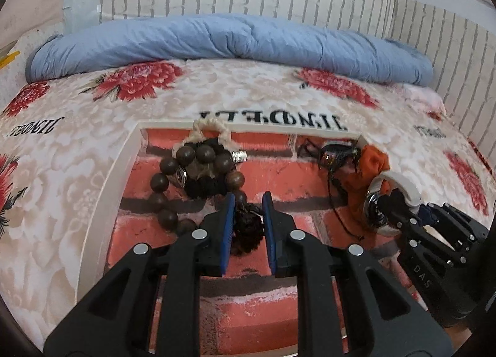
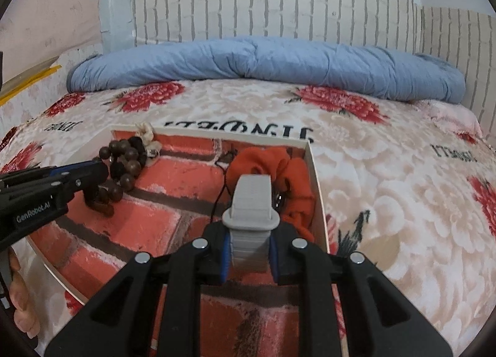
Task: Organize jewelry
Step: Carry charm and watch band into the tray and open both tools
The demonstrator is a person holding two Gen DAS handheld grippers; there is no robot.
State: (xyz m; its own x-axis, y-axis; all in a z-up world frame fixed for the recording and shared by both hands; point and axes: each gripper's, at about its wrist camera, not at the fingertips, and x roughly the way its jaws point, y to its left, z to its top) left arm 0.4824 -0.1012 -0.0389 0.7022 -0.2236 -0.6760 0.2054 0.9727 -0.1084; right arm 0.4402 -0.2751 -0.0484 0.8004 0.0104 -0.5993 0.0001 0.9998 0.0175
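Note:
A shallow white-rimmed tray [image 1: 124, 164] with a red brick-pattern floor lies on the bed. My left gripper [image 1: 248, 202] is closed around the dark tassel [image 1: 248, 229] of a brown wooden bead bracelet [image 1: 198, 167], which lies with black and cream hair ties [image 1: 210, 127] at the tray's far left. My right gripper [image 2: 249, 245] is shut on the grey strap of a watch [image 2: 251, 198]; its steel case shows in the left wrist view [image 1: 376, 205]. An orange scrunchie [image 2: 279, 167] and a black cord pendant [image 1: 333, 155] lie at the tray's far right.
A floral fleece blanket [image 2: 387, 186] with black lettering covers the bed around the tray. A rolled blue quilt [image 1: 229, 43] lies along the far side against a white brick-pattern wall [image 2: 263, 3]. The tray's right wall [image 2: 317, 189] stands close beside my right gripper.

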